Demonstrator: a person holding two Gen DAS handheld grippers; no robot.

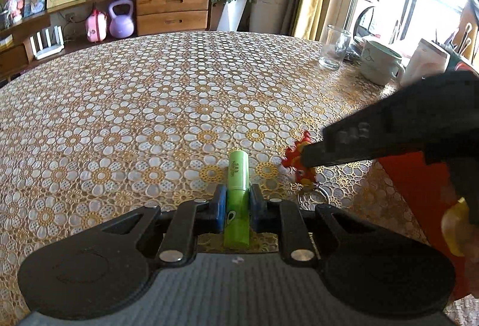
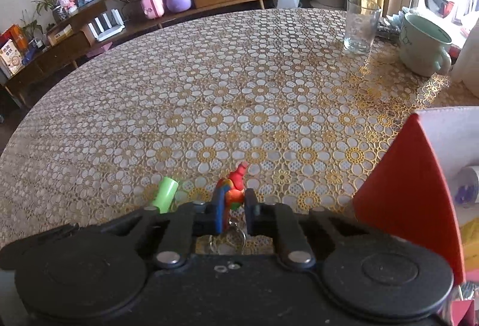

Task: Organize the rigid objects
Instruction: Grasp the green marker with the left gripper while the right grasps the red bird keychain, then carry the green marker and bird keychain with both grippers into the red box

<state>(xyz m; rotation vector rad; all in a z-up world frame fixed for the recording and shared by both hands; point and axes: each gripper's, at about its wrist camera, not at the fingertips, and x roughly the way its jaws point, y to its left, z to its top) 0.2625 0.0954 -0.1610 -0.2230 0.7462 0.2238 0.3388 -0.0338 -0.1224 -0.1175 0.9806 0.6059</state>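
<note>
Left gripper (image 1: 236,203): clamped on green tube (image 1: 237,176)
Right gripper (image 2: 233,206): clamped on red keychain figure (image 2: 235,186)
Progress: both grasped, placing in red box (image 2: 413,176) remains

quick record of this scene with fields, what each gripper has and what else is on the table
left gripper: shut on green tube
right gripper: shut on red figurine keychain, key ring hanging below
surface: table with gold floral lace cover
far right of table: empty glass, pale green mug
near right: red box, open, contents unclear
</note>
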